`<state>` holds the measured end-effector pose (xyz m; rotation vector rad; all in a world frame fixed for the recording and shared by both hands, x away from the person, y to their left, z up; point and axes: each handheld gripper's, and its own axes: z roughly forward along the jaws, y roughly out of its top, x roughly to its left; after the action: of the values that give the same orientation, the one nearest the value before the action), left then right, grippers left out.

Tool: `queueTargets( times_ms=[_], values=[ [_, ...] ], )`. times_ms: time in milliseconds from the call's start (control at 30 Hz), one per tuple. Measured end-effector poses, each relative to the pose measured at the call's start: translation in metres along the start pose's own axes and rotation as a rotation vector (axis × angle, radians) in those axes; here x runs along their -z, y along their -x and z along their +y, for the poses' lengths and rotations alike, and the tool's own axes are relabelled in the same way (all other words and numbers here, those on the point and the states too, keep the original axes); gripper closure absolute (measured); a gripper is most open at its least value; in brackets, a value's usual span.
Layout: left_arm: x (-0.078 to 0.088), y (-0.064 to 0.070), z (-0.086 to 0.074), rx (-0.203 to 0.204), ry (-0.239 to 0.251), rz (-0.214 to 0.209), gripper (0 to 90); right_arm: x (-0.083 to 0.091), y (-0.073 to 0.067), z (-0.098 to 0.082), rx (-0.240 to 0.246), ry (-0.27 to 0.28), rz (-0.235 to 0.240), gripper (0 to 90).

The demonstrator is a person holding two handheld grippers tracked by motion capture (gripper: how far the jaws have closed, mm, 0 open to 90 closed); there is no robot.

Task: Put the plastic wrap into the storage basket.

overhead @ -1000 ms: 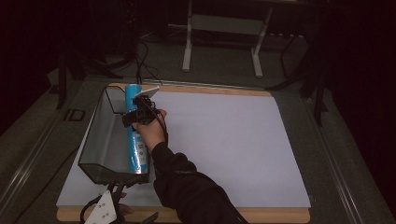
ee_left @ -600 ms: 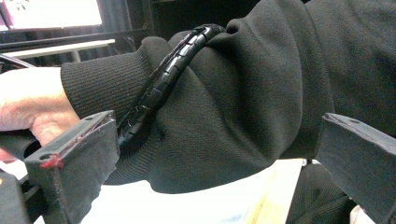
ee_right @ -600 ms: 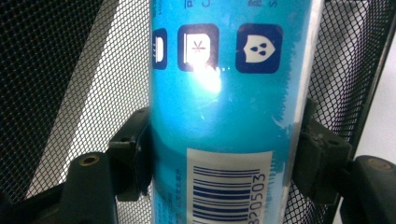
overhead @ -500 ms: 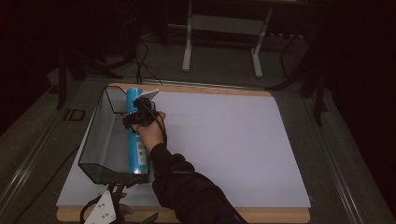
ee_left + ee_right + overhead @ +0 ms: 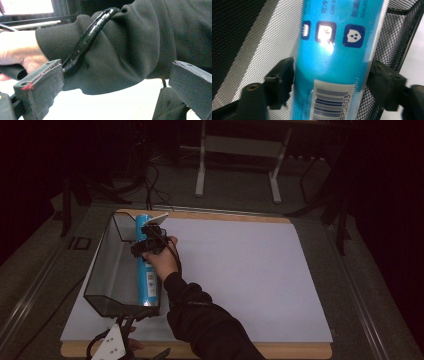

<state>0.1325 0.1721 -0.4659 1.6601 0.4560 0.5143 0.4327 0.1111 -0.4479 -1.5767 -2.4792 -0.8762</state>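
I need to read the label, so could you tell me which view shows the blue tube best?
The right gripper view: the blue tube sits close between the right tool's jaws, icons and barcode legible. The high view shows its full length lying in the mesh basket, print too small.

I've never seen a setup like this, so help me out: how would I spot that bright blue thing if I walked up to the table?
Start at the white table and look to its left edge, where a black wire-mesh basket sits. Inside it, along its right wall, lies a long blue tube with a barcode label, and the right gripper has a jaw on each side of it. It is the only brightly coloured thing there.
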Motion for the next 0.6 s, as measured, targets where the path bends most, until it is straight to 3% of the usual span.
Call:
queueTargets(
  times_ms=[67,167,233,400,600],
  values=[
    [0.0,0.0,0.0,0.0,0.0,0.0,0.6,0.006,0.0,0.0,0.019,0.008,0.015,20.5],
    [0.0,0.0,0.0,0.0,-0.001,-0.001,0.6,0.016,0.001,-0.002,0.087,0.032,0.023,15.1],
    [-0.001,0.0,0.0,0.001,-0.002,-0.002,0.6,0.024,0.005,-0.004,0.118,0.064,0.057,13.8],
    [-0.001,0.0,0.0,-0.001,-0.002,0.001,0.6,0.043,0.012,-0.012,0.173,0.082,0.162,13.5],
    [-0.003,0.0,-0.001,0.001,-0.01,0.002,0.6,0.064,0.027,-0.026,0.242,0.095,0.186,13.2]
  ],
)
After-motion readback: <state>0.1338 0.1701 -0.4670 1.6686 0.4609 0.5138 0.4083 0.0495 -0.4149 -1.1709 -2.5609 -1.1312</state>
